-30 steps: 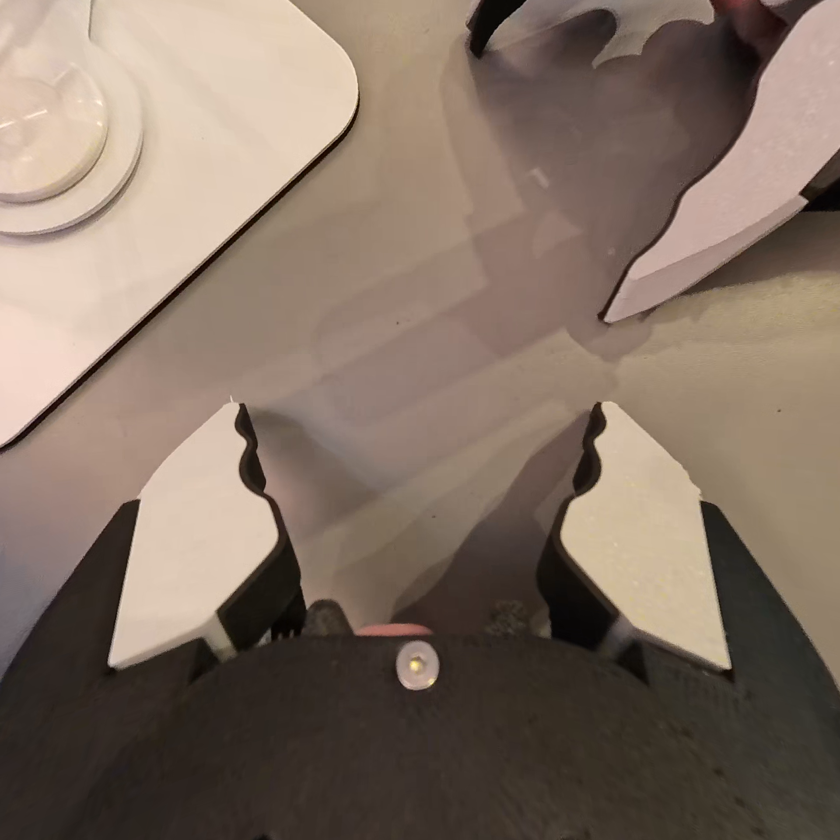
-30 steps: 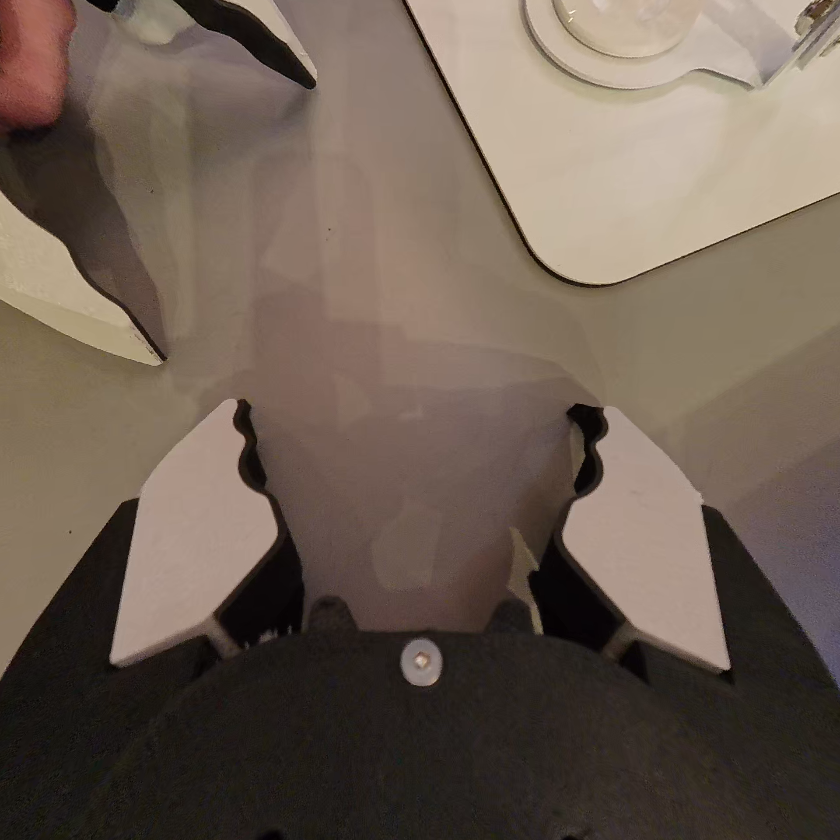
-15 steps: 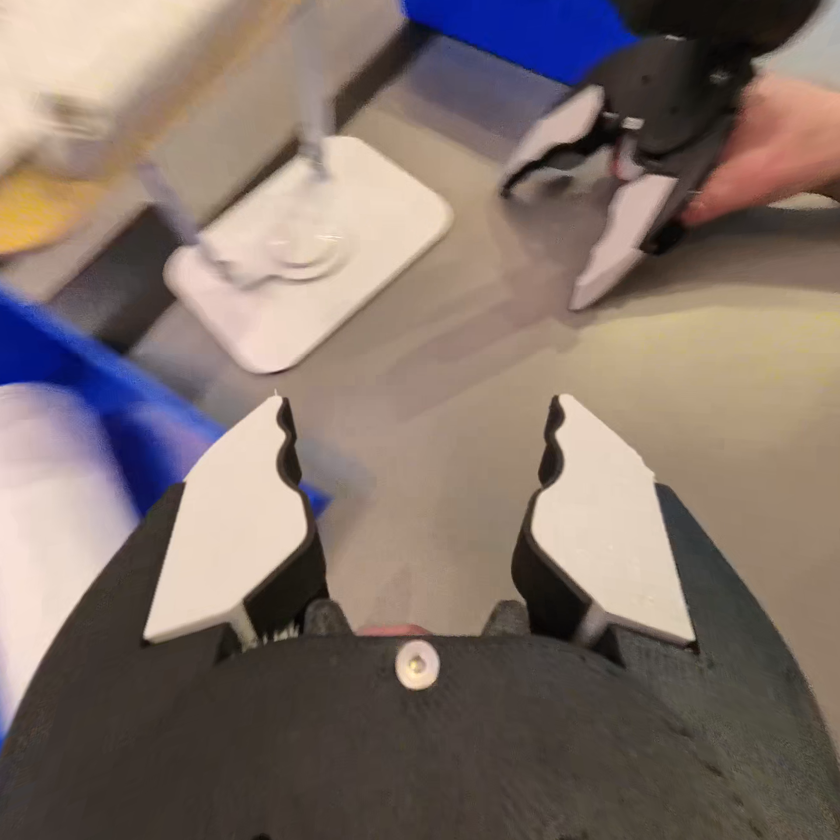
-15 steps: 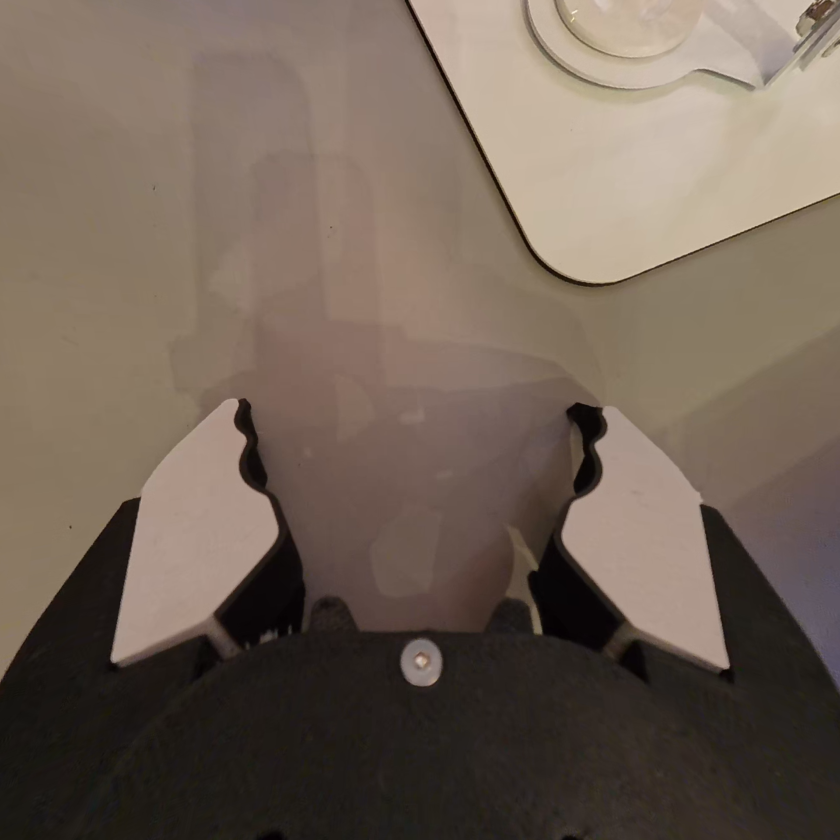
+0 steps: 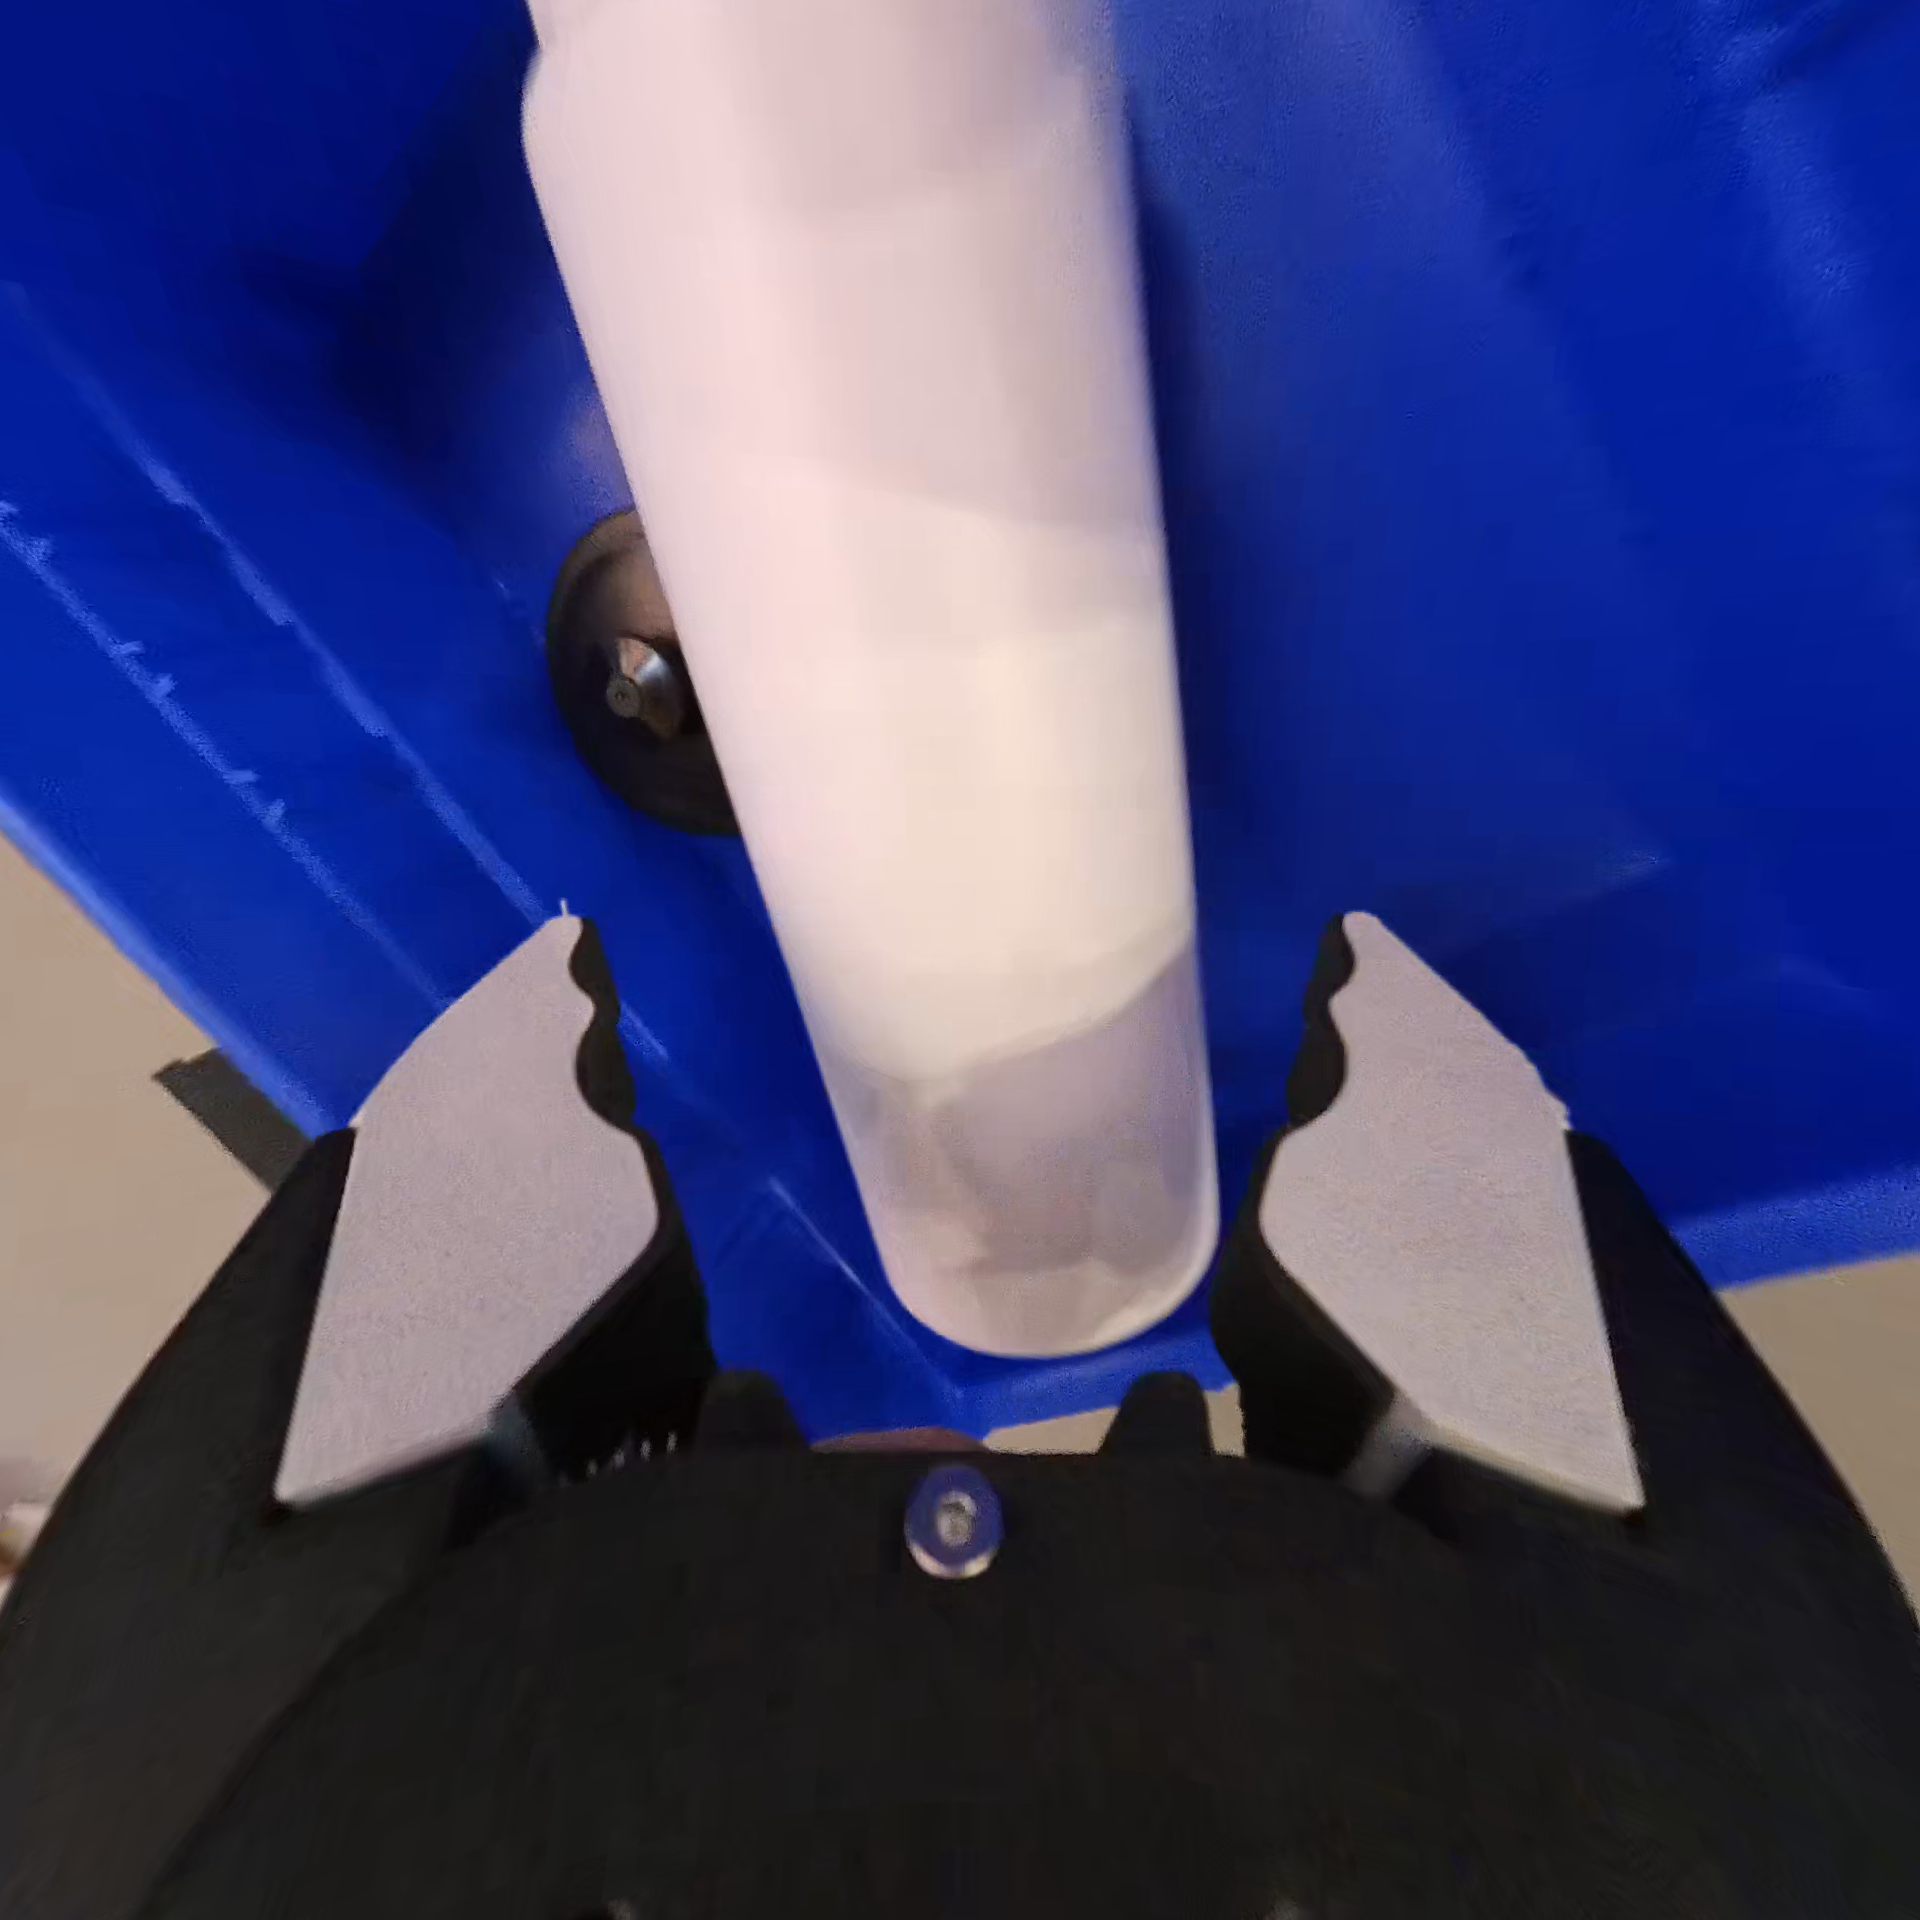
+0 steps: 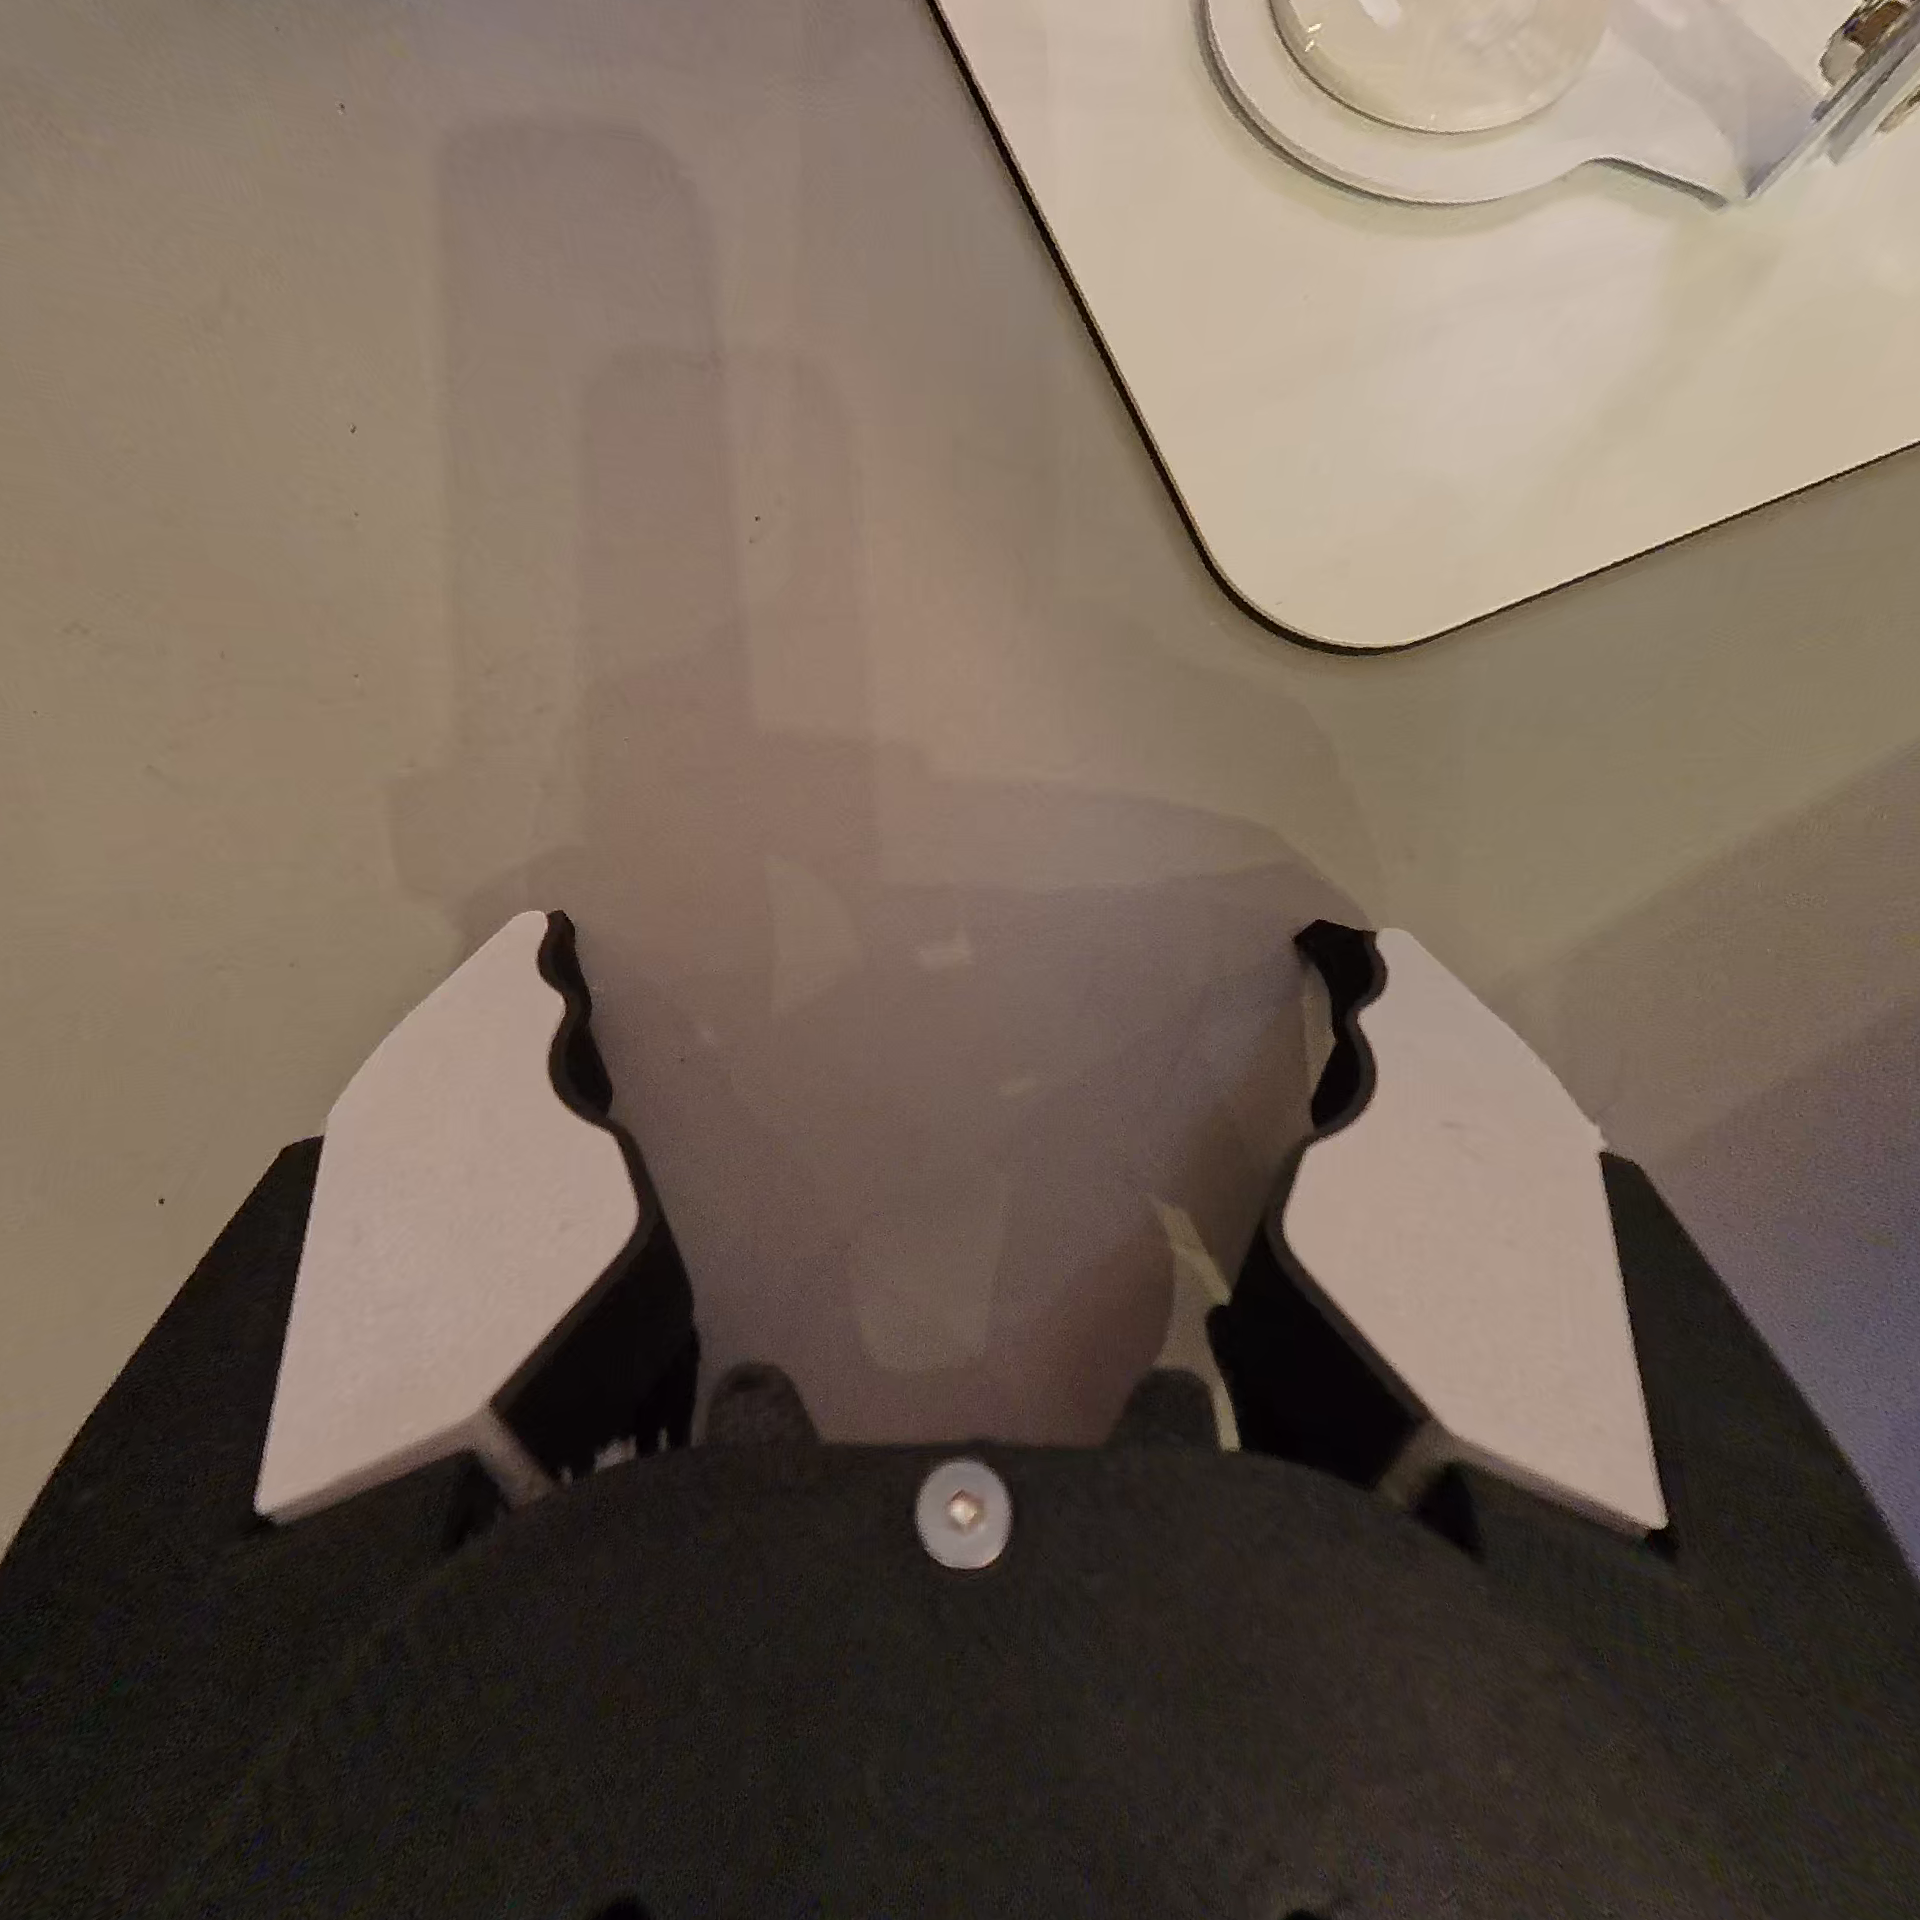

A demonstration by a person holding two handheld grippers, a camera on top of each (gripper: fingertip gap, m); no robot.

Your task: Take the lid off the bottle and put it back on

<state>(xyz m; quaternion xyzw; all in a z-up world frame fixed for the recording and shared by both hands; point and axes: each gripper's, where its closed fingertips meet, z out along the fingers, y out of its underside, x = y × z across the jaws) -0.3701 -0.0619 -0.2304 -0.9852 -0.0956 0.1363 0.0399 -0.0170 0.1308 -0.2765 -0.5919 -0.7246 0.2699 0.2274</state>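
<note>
In the left wrist view a tall white, partly translucent bottle (image 5: 914,644) lies in a blue bin (image 5: 1507,520), blurred by motion. Its near end sits between the fingers of my left gripper (image 5: 961,925), which is open and not touching it. I cannot make out its lid. My right gripper (image 6: 961,925) is open and empty, held just above the grey table (image 6: 260,520). The bottle does not show in the right wrist view.
A black round part with a metal tip (image 5: 634,686) lies in the bin beside the bottle. A white board (image 6: 1455,395) at the upper right of the right wrist view carries a clear glass dome (image 6: 1423,62) on a white ring, with a metal clamp (image 6: 1860,94).
My left gripper has swung left from the grey table to over the blue bin, with the bottle now between its open fingers. My right gripper has stayed still and open.
</note>
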